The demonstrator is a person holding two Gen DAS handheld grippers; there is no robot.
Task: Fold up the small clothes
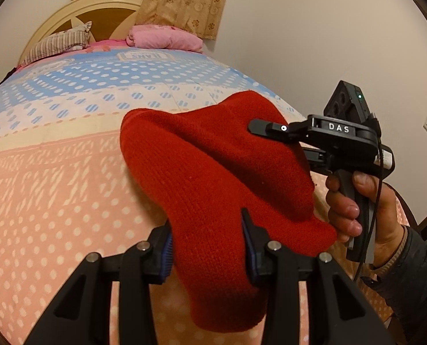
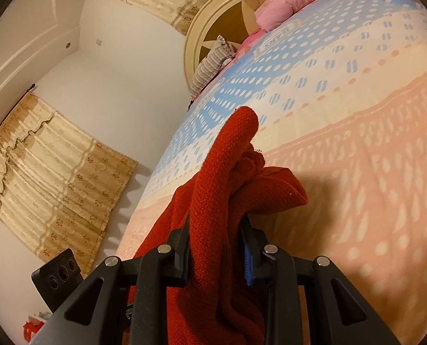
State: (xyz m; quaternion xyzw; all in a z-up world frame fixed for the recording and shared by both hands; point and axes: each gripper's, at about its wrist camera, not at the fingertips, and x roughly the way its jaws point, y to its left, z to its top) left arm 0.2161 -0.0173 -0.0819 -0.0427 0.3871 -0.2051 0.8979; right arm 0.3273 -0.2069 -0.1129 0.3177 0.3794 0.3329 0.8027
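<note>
A red knitted garment (image 1: 213, 172) hangs in the air above the bed, held by both grippers. My left gripper (image 1: 207, 247) is shut on its lower part, with cloth bunched between the blue pads. My right gripper (image 2: 216, 247) is shut on another part of the same red garment (image 2: 227, 178), which bulges up between its fingers. In the left wrist view the right gripper (image 1: 259, 128) reaches in from the right, its fingers against the cloth, held by a hand.
The bed is covered by a quilt (image 1: 55, 172) with pink and blue dotted bands. A striped pillow (image 1: 61, 43) and a pink folded blanket (image 1: 164, 37) lie by the headboard (image 1: 98, 8). Curtains (image 2: 55, 166) hang on the walls.
</note>
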